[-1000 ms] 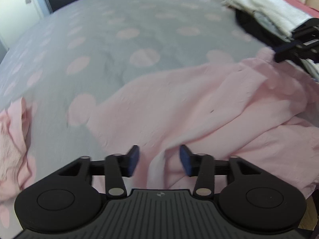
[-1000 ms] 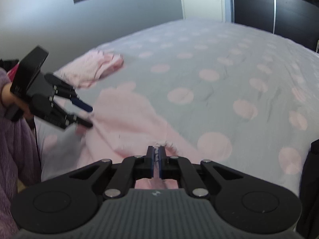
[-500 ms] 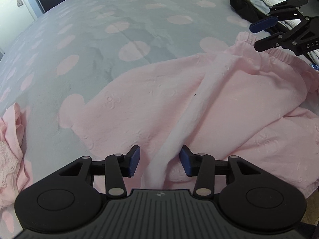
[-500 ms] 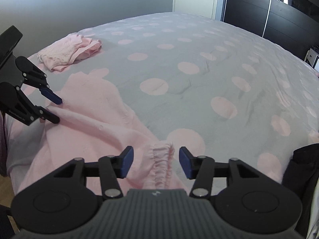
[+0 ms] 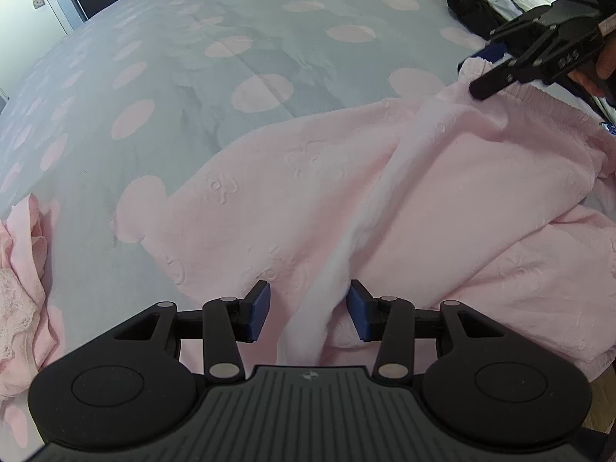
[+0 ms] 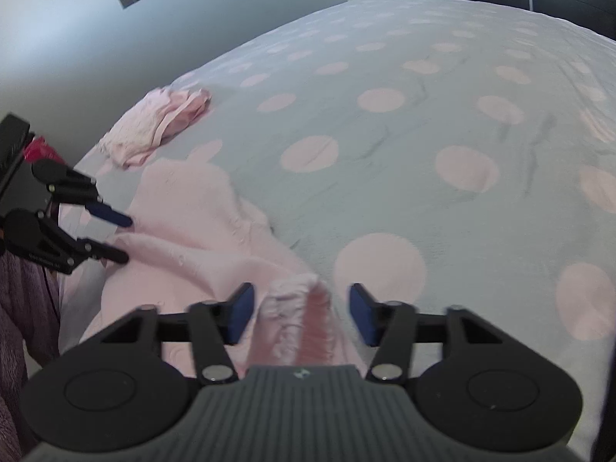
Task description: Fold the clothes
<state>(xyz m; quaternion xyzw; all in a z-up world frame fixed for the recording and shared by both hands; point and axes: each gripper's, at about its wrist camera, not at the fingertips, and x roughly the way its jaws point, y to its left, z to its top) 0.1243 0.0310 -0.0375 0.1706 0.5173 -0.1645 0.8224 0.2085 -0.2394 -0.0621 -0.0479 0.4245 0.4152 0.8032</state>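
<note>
1. The left gripper stood spread, a raised ridge of the pink garment between its pads, unpinched.
2. The right gripper, lately closing, straddled the gathered hem, not yet pressing.
3. The garment lay ahead on the spotted bed; pinching both points firmly before lifting would probably serve best.

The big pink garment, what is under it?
Under the big pink garment lies the grey bedspread with pink dots, showing all around its edges. Whatever else might sit beneath its folds is covered, so I cannot tell.
</note>
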